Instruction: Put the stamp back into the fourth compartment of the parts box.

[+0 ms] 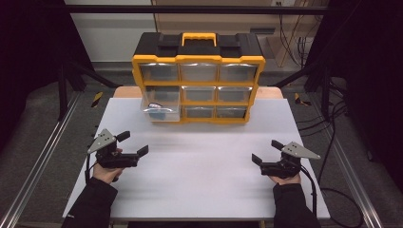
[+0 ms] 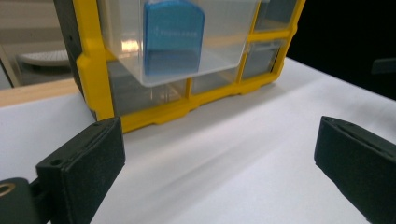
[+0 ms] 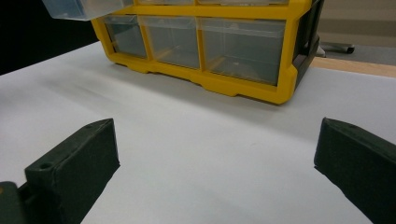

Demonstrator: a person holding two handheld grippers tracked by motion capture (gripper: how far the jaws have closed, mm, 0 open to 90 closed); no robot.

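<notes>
A yellow and black drawer cabinet [image 1: 198, 76] with clear drawers stands at the far middle of the white table [image 1: 199, 180]. Its middle-left drawer [image 1: 160, 108] is pulled out and holds a blue object [image 2: 172, 37]. My left gripper [image 1: 132, 143] rests open near the table's left side, pointing toward that drawer, nothing between its jaws. Over at the right, my right gripper [image 1: 266, 150] is open too, facing the cabinet's lower row [image 3: 201, 44], with nothing held.
The cabinet has a yellow carry handle [image 1: 199, 37] on top. Metal rails [image 1: 43, 156] run along both sides of the table. Cables [image 1: 332, 123] lie on the floor at the right. White table surface stretches between the two grippers.
</notes>
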